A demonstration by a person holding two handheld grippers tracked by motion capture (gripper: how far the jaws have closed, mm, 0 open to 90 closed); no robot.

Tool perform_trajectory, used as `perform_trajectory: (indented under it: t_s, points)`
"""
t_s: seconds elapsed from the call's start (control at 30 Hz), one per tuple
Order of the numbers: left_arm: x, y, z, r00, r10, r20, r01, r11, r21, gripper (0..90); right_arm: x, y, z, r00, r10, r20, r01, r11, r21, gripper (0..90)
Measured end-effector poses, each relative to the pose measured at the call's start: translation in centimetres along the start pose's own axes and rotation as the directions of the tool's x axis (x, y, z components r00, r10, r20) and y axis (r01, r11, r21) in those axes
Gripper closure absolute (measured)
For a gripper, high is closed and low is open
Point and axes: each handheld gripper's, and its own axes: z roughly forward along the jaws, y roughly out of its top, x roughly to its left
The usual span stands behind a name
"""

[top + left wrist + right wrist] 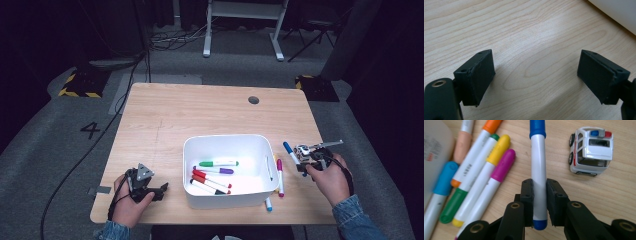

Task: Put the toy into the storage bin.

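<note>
Light wood surface [200, 115], grey carpet floor [50, 150] round it. White bin [225, 200] centre-front; R gripper [539, 192] fingers clamped on blue marker [538, 170] right of bin, L gripper [536, 77] fingers apart left of bin.

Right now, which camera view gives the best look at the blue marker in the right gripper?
The right gripper view: the blue marker fills the centre, pinched near its lower end by the right gripper, cap pointing away. The high view shows it small, beside the white bin. The left gripper view looks at bare table.
</note>
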Motion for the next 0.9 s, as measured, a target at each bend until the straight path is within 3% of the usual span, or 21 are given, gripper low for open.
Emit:
perform_trajectory:
  t_s: [0.23,0.5,0.9]
  points:
    - [0.0,0.0,0.0,1.0,0.0,0.0,0.0,1.0,0.0,14.5,1.0,1.0,-3.0,0.9989,-0.016,-0.044,0.014,0.999,-0.046,76.4]
    - [0.0,0.0,0.0,1.0,0.0,0.0,0.0,1.0,0.0,14.5,2.7,2.4,-6.3,0.9929,-0.068,-0.097,0.06,0.995,-0.08,76.4]
    - [0.0,0.0,0.0,1.0,-0.002,0.002,0.002,1.0,-0.001,14.5,5.1,3.9,-9.2,0.9785,-0.128,-0.162,0.111,0.988,-0.111,76.4]
